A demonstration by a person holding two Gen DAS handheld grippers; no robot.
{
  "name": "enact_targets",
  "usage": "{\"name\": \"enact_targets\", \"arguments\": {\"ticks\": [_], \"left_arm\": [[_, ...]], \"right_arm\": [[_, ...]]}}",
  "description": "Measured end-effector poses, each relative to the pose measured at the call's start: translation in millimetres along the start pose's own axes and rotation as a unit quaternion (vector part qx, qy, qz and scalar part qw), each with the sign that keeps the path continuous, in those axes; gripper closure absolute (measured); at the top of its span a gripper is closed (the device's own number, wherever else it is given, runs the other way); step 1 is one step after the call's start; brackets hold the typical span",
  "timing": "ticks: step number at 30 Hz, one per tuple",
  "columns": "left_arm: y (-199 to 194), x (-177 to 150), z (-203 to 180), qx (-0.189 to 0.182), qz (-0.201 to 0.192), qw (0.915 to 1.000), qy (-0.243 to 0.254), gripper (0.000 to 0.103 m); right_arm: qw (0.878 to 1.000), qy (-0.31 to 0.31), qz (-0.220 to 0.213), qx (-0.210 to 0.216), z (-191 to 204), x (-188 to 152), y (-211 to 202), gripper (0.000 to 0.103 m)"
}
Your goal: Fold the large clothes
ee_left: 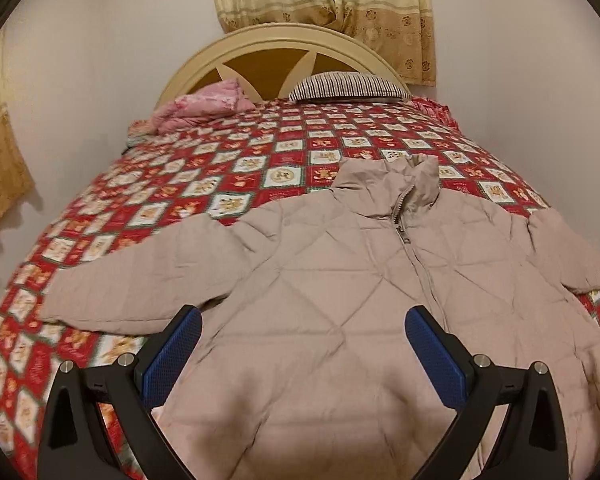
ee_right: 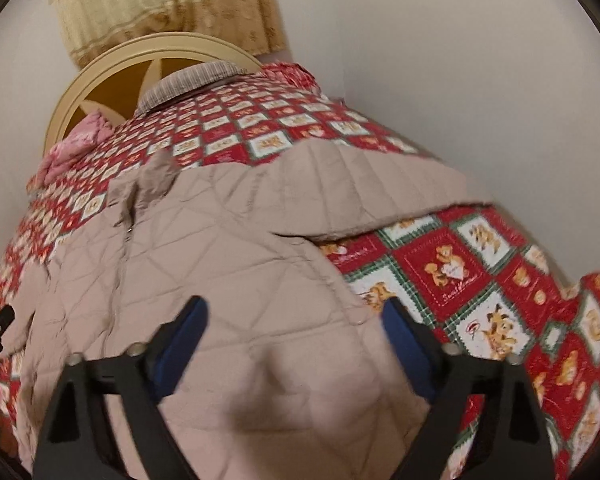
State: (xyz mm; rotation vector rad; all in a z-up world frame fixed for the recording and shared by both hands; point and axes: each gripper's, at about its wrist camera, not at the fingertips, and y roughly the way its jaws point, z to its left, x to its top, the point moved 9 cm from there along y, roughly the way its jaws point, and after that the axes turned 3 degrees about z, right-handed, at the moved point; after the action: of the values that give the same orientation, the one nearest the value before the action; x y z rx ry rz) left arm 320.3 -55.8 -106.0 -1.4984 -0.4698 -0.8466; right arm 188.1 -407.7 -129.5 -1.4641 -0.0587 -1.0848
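- Beige diamond-quilted puffer jacket (ee_left: 340,272) lies front-up on the red teddy-bear-patterned bedspread (ee_left: 204,168), zipped, collar raised, sleeves spread.
- Left gripper (ee_left: 303,330) and right gripper (ee_right: 294,320): fingers apart above the jacket's lower part, gripping nothing.

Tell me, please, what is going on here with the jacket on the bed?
A person holds a gripper in each hand above a beige quilted jacket spread flat, zipped, on a red patterned bedspread. The left gripper and right gripper both stand open over its lower part, gripping nothing. No fold has been made yet.
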Motion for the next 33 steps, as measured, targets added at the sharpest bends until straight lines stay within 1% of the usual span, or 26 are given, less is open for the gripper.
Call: {"name": "enact_targets", "arguments": {"ticks": [2, 4, 6, 8, 10, 12, 15, 18, 20, 23, 26, 27, 28, 29, 31, 32, 33], "left_arm": [[19.5, 1.3, 6.6, 0.012, 0.002, 0.9999, -0.01, 0.001], [36.7, 0.2, 12.3, 0.027, 0.002, 0.9996, -0.013, 0.001], [50.7, -1.6, 15.5, 0.037, 0.004, 0.9991, -0.018, 0.001], [59.1, -5.6, 19.0, 0.037, 0.006, 0.9988, -0.03, 0.001], [66.8, -9.4, 20.1, 0.036, 0.007, 0.9984, -0.042, 0.001], [71.8, -15.6, 20.9, 0.038, 0.011, 0.9981, -0.046, 0.001], [82.0, -25.6, 19.1, 0.036, 0.024, 0.998, -0.046, 0.001], [90.3, -31.5, 21.1, 0.03, 0.038, 0.9974, -0.053, 0.001], [94.2, -34.1, 25.6, 0.026, 0.046, 0.9963, -0.068, 0.001], [102.6, -39.9, 30.3, 0.015, 0.063, 0.994, -0.088, 0.001], [108.4, -44.1, 30.2, 0.017, 0.076, 0.9929, -0.09, 0.001], [108.9, -44.5, 29.4, 0.02, 0.077, 0.9931, -0.087, 0.001], [109.8, -44.7, 27.8, 0.024, 0.078, 0.9933, -0.082, 0.001], [110.5, -45.2, 26.8, 0.026, 0.08, 0.9934, -0.078, 0.001], [112.1, -45.9, 26.3, 0.029, 0.082, 0.9934, -0.075, 0.001], [112.7, -46.3, 26.3, 0.03, 0.083, 0.9934, -0.073, 0.001], [112.9, -46.4, 26.1, 0.031, 0.084, 0.9934, -0.072, 0.001]], "right_arm": [[0.999, 0.031, 0.012, -0.004, -29.4, 4.1, 10.0, 0.029], [0.997, 0.073, 0.015, -0.011, -63.6, 8.5, 17.0, 0.032], [0.992, 0.125, 0.009, -0.019, -100.9, 14.2, 23.0, 0.033], [0.982, 0.187, 0.007, -0.027, -143.6, 22.6, 30.3, 0.037], [0.971, 0.24, 0.002, -0.015, -174.5, 31.4, 36.8, 0.039], [0.957, 0.288, 0.01, -0.005, -201.3, 41.4, 49.2, 0.042], [0.943, 0.331, 0.021, 0.009, -217.3, 51.2, 70.1, 0.044], [0.934, 0.356, 0.039, -0.01, -229.5, 57.6, 95.8, 0.044], [0.924, 0.38, 0.038, -0.027, -242.1, 60.2, 108.6, 0.044], [0.918, 0.393, 0.018, -0.051, -254.6, 73.8, 119.0, 0.044], [0.914, 0.403, 0.018, -0.054, -265.3, 78.8, 131.7, 0.044], [0.912, 0.405, 0.016, -0.056, -268.3, 78.5, 134.8, 0.046], [0.913, 0.404, 0.014, -0.063, -273.0, 79.1, 137.4, 0.055], [0.916, 0.394, 0.016, -0.08, -277.1, 81.3, 142.1, 0.069], [0.925, 0.364, 0.022, -0.105, -280.5, 82.9, 145.6, 0.083], [0.929, 0.353, 0.022, -0.107, -280.5, 83.1, 145.7, 0.087], [0.931, 0.351, 0.018, -0.104, -280.8, 83.3, 142.7, 0.09]]}}
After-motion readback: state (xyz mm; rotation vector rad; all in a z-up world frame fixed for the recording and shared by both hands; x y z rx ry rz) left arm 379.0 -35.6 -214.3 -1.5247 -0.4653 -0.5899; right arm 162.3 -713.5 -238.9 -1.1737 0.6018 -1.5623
